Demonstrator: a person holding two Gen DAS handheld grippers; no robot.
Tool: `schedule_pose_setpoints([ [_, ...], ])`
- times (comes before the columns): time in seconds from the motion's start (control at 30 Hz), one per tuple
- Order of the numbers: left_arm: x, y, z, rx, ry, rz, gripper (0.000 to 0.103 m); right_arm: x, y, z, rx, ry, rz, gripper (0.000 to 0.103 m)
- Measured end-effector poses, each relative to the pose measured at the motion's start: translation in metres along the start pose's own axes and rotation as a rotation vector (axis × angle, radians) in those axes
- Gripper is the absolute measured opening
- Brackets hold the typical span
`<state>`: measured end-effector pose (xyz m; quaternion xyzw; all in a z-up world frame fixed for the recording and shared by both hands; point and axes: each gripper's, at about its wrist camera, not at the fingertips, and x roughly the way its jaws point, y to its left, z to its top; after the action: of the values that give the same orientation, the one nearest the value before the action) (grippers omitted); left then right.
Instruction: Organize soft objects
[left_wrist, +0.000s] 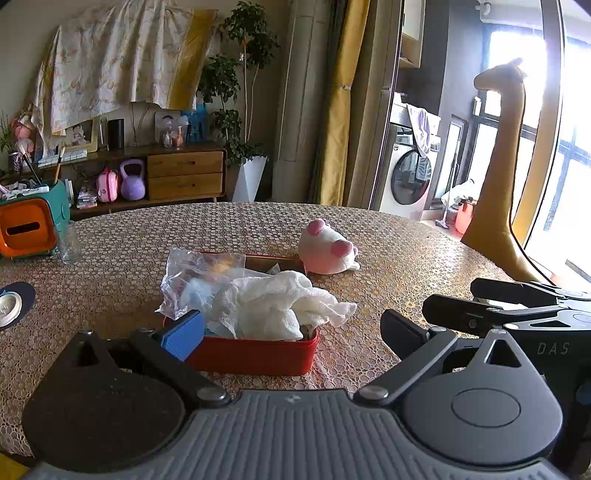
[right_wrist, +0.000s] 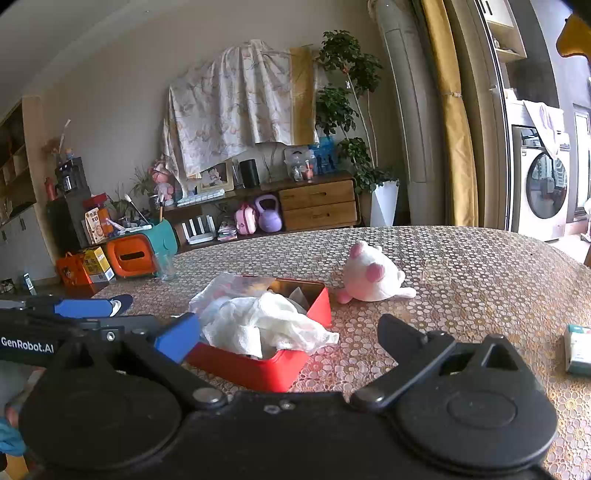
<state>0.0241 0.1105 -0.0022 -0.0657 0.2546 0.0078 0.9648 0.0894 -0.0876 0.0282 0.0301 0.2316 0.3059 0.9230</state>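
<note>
We hold both grippers spread and empty — the plush toy (right_wrist: 373, 275) lies beyond the red box (right_wrist: 273, 354), nearer our right gripper (right_wrist: 291, 338) than our left gripper (left_wrist: 295, 328).

A red open box (left_wrist: 255, 354) sits on the table, stuffed with crumpled white gauze cloth (left_wrist: 273, 306) spilling over its rim and a clear plastic bag (left_wrist: 195, 280). A white-and-pink plush toy (left_wrist: 327, 251) lies just beyond it.

"GenRobot.AI" on left gripper (right_wrist: 85, 308); "DAS" on right gripper (left_wrist: 458, 306)
</note>
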Motion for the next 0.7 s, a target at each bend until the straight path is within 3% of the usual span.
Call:
schedule_pose_setpoints([
  [0.7, 0.0031, 0.0006, -0.0006, -0.012, 0.016, 0.005, 0.102, 0.0002, -0.0009, -0.0024, 0.005, 0.004, 0.007, 0.103],
])
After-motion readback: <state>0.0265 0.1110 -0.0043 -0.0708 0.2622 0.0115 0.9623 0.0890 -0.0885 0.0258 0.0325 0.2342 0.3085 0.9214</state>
